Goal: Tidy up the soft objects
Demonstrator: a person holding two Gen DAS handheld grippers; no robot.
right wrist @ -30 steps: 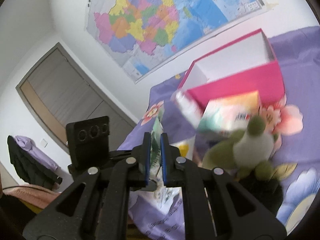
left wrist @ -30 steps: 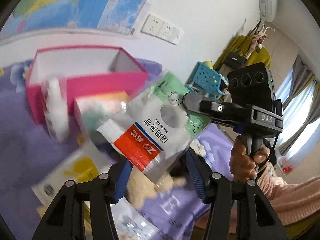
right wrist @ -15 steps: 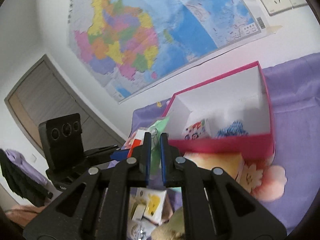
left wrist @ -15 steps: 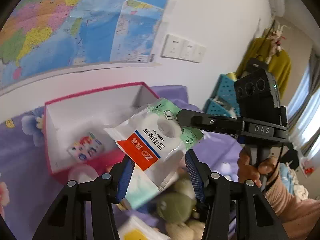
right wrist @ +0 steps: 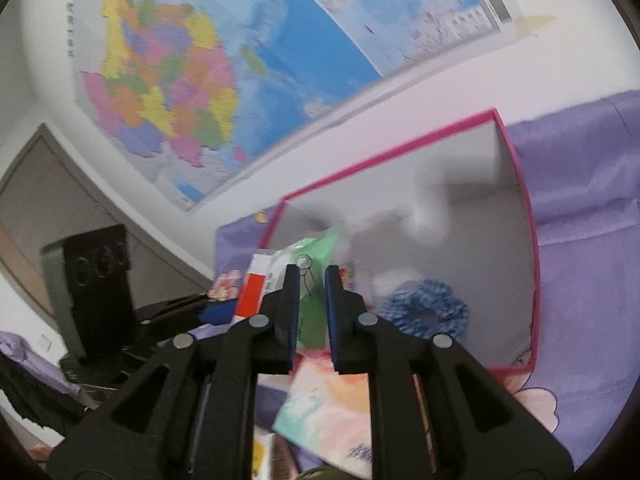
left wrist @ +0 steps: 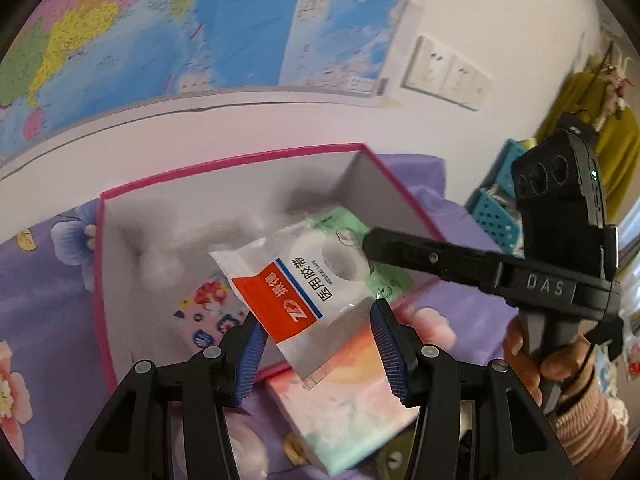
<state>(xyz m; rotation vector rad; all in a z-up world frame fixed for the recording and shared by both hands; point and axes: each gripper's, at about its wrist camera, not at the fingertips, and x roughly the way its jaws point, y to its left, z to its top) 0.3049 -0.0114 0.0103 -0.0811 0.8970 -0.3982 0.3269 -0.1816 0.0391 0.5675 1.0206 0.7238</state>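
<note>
Opening right gripper (right wrist: 312,280) around glossy plastic tape packet (left wrist: 304,276); left gripper (left wrist: 316,344) spread, over pink box (left wrist: 100,280).

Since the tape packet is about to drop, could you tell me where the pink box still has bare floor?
Bare floor lies along the pink box's back wall. The blue scrunchie fills the front right, a flowered pack the front left. Outside the front wall, the pastel box crowds the purple sheet.
</note>
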